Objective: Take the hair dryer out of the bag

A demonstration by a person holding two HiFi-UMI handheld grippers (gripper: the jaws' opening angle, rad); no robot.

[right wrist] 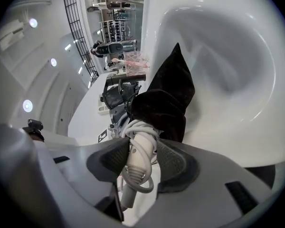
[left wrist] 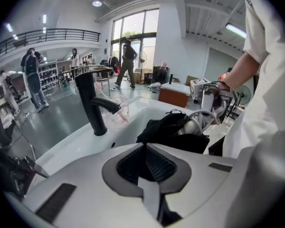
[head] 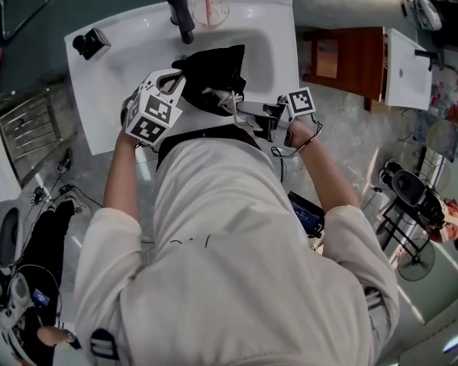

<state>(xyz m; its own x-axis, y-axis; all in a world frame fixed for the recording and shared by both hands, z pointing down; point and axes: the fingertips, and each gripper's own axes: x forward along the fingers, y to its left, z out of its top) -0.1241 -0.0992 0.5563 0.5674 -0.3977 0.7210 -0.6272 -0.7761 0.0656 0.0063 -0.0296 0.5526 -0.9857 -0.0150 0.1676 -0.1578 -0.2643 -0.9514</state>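
A black bag (head: 214,71) lies in the white sink basin (head: 278,44). A white hair dryer (head: 227,99) with its cord wound round the handle sticks out of the bag's near end. My right gripper (head: 250,111) is shut on that handle (right wrist: 135,148), with the bag (right wrist: 168,96) still over the dryer's head. My left gripper (head: 174,78) hangs by the bag's left corner. Its jaws (left wrist: 145,163) are shut with nothing visible between them, and the bag (left wrist: 168,129) and dryer (left wrist: 199,122) lie just beyond them.
A black faucet (head: 182,14) stands at the back of the sink, with a clear cup holding a toothbrush (head: 208,8) next to it. A small black object (head: 90,43) sits on the sink's left rim. A wooden cabinet (head: 343,59) stands to the right.
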